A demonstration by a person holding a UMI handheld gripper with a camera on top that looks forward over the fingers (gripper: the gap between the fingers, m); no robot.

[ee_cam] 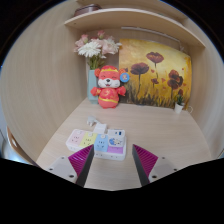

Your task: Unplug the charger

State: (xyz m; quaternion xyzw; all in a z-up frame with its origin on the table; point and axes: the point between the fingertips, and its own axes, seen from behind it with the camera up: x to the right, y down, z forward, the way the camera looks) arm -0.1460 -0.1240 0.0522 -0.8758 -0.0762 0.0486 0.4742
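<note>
My gripper (112,163) is open, its two magenta pads (84,160) set wide apart low over a pale wooden desk (150,125). Just ahead of the fingers lies a white power strip or charger block (111,145) with pastel cartoon stickers on top. A second similar white block (82,139) lies next to it on the left. A small white plug-like piece (100,126) sits just beyond them. Nothing is between the fingers.
A red and white plush toy (109,87) sits at the back of the desk. Behind it is a bunch of pale flowers (97,47) and a poppy picture (160,72) on the wall. A wooden shelf (130,15) runs above.
</note>
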